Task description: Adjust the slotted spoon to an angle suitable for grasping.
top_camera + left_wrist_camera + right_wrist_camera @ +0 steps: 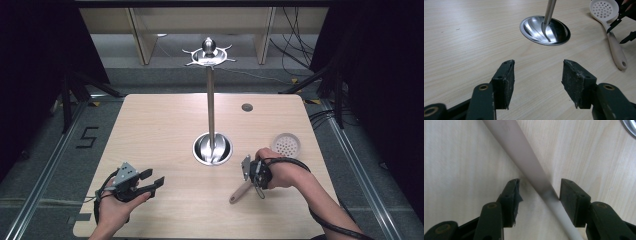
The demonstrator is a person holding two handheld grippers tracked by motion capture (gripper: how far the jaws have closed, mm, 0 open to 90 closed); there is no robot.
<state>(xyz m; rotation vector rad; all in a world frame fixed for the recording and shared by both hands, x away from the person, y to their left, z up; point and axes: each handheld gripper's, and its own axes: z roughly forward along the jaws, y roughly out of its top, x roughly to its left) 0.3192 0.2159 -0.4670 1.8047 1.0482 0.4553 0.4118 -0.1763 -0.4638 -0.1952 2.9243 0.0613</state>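
A white skimmer spoon (285,145) lies on the wooden table at the right, its handle (524,152) running toward the front edge. My right gripper (254,172) points down over that handle. It is open, and the handle crosses at a slant between the jaws, close against the right one. The left gripper view shows the skimmer (604,8) and the right gripper (621,31) at its far right. My left gripper (155,177) hovers near the front left of the table, open (537,75) with nothing between its pads.
A metal stand rises from a round shiny base (212,148) at the table's middle, its thin pole (211,100) topped by a ring of hooks (208,54). A small dark grommet (247,107) sits at the back right. Bare wood lies between the grippers.
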